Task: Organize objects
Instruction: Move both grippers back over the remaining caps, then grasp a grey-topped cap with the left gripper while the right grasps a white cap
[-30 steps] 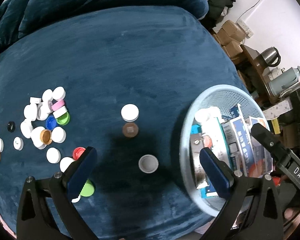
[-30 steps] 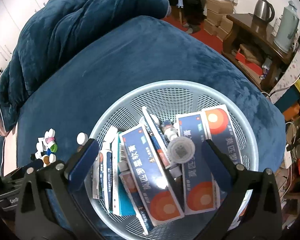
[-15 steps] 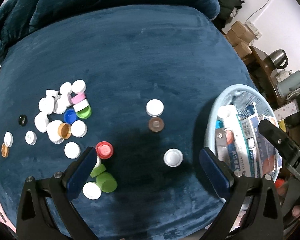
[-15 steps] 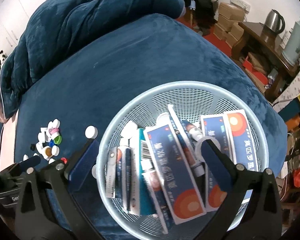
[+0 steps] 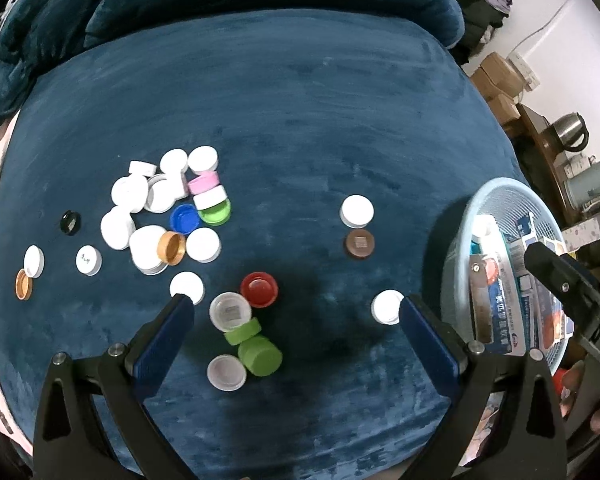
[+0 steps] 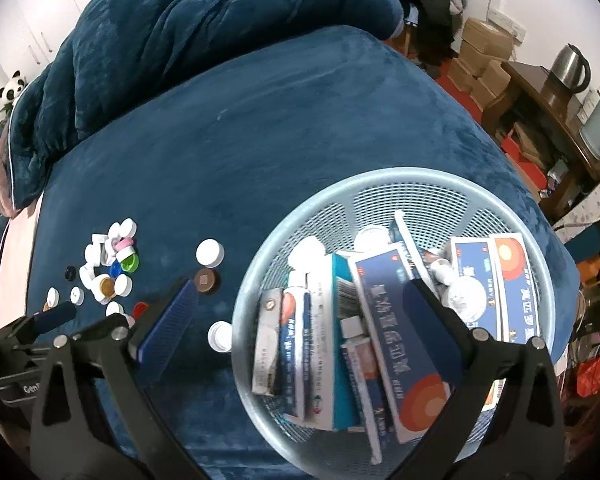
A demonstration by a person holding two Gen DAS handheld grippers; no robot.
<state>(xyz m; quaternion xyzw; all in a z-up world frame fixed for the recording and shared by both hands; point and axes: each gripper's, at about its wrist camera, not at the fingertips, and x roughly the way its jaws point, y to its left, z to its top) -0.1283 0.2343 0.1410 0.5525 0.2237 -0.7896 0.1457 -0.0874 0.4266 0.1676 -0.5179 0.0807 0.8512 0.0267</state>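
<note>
Many loose bottle caps lie on the dark blue velvet cover. A dense cluster of mostly white caps (image 5: pixel 164 208) sits at the left. A red cap (image 5: pixel 259 289), two green caps (image 5: pixel 259 354) and white ones lie between the fingers of my left gripper (image 5: pixel 296 306), which hovers open above them holding nothing. A brown cap (image 5: pixel 359 243) and two white caps (image 5: pixel 356 211) lie nearer the pale blue basket (image 5: pixel 500 184). My right gripper (image 6: pixel 300 288) hangs open over the basket (image 6: pixel 412 174), which holds medicine boxes (image 6: pixel 396 340) and a white cap (image 6: pixel 466 294).
A bunched blue quilt (image 6: pixel 204 20) lies along the far side. Right of the bed stand cardboard boxes (image 6: pixel 480 56), a wooden table (image 6: pixel 540 92) with a kettle (image 6: pixel 570 66), and a flask. A toy panda (image 6: pixel 10 90) sits far left.
The left view has slid left, so more caps show and the basket sits at the right edge. The right gripper has shifted left too; a white cap stays in the basket.
</note>
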